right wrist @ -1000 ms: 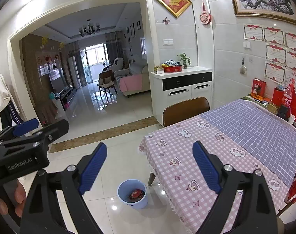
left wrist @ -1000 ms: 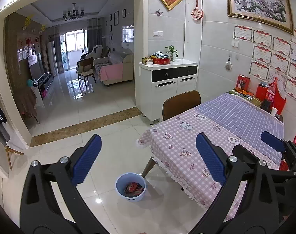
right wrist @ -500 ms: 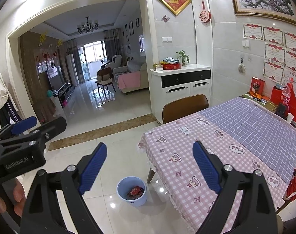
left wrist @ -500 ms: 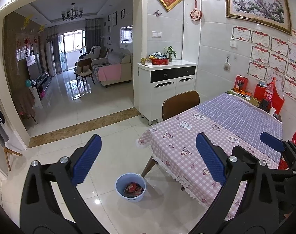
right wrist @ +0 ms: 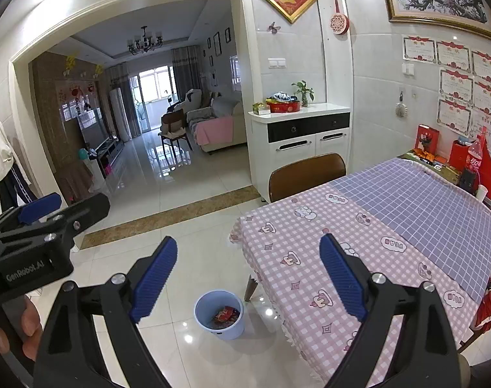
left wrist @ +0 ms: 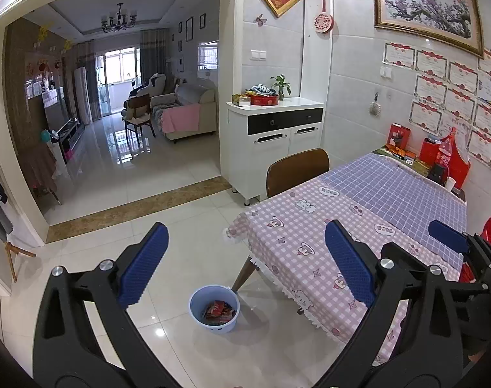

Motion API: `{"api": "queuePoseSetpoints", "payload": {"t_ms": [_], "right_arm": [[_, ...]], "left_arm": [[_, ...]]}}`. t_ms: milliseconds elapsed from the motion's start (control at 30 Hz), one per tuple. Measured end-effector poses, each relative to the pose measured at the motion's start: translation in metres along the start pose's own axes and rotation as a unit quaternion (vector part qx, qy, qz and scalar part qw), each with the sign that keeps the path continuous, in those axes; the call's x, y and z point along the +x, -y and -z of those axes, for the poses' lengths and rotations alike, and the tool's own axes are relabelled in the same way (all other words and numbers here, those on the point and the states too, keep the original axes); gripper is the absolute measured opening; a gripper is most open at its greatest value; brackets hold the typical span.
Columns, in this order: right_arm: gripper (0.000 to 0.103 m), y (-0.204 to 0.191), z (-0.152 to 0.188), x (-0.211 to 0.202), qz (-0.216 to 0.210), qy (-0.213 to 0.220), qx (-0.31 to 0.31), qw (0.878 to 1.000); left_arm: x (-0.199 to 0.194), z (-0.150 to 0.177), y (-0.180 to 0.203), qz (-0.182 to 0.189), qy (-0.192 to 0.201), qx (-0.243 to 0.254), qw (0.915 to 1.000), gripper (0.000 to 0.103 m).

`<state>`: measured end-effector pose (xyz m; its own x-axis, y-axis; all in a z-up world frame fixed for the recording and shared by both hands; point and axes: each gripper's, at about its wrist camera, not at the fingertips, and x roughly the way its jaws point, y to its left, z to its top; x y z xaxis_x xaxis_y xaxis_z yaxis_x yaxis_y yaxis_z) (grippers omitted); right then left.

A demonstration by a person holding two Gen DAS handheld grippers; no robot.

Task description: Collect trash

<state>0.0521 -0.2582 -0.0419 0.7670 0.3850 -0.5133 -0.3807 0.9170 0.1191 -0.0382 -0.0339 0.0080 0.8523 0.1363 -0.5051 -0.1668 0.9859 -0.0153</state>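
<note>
Both sets of jaws gape wide and empty, the left gripper and the right gripper held up in the air side by side over the white tiled floor. Low in the middle of each frame, the blue bin sits on the floor just beside the table leg, red wrappers lying inside. To the right of the frame spreads the tabletop under its checked pink and purple cloth, a brown chair tucked in at its far edge.
</note>
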Motion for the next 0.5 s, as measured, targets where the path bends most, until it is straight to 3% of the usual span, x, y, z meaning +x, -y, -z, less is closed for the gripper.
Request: {"api": "queuePoseSetpoints", "payload": {"t_ms": [500], "right_arm": [[0.088,0.0055,0.0029,0.0007,-0.005,-0.006,0.0,1.0]], "left_arm": [[-0.0006,-0.0006,0.0065,-0.002,-0.001,0.002,1.0,0.095]]}}
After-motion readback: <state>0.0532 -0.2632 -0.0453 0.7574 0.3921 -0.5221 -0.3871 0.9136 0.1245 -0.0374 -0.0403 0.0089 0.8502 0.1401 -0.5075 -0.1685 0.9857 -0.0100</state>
